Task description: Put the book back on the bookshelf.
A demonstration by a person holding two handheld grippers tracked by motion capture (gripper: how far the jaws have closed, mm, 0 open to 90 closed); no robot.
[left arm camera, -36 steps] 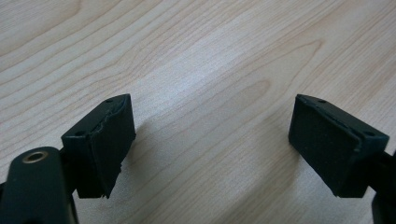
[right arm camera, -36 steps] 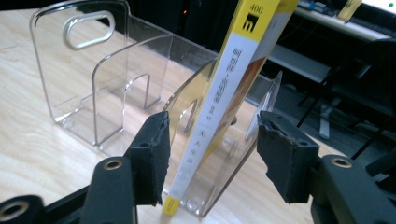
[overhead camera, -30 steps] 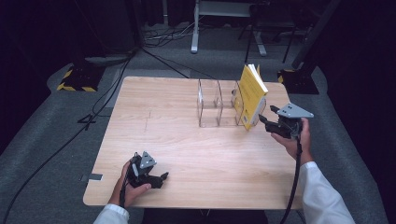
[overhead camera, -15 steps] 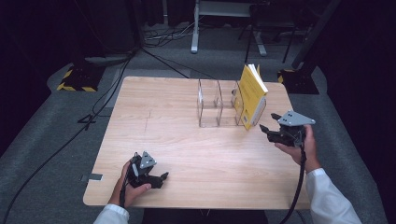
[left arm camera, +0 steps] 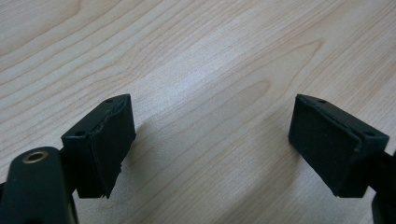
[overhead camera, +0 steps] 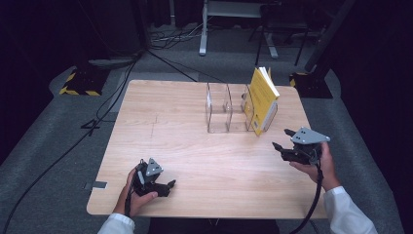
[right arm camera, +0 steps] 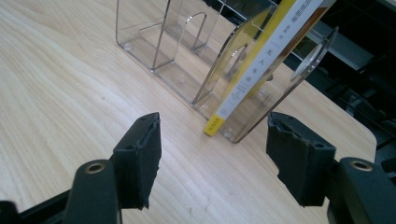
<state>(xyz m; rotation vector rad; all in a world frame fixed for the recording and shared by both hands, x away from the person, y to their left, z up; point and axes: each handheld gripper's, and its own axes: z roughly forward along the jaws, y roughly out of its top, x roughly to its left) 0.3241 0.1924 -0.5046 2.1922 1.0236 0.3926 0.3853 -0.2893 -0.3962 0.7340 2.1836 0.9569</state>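
- Your left gripper [overhead camera: 165, 185] rests wide open, empty, on the table [overhead camera: 165, 117].
- Your right gripper [overhead camera: 283, 141], spread and empty, faces the book [overhead camera: 262, 97].
- The book leans in the clear rack [overhead camera: 226, 108]; a nudge could tip it.

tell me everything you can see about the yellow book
The yellow softcover book has white page edges and a yellow-and-white spine with dark print too small to read. It stands on its lower edge, closed and leaning, in the rightmost slot of the clear plastic divider rack on the wooden table. Only the rack touches it; the open right gripper is apart from it.
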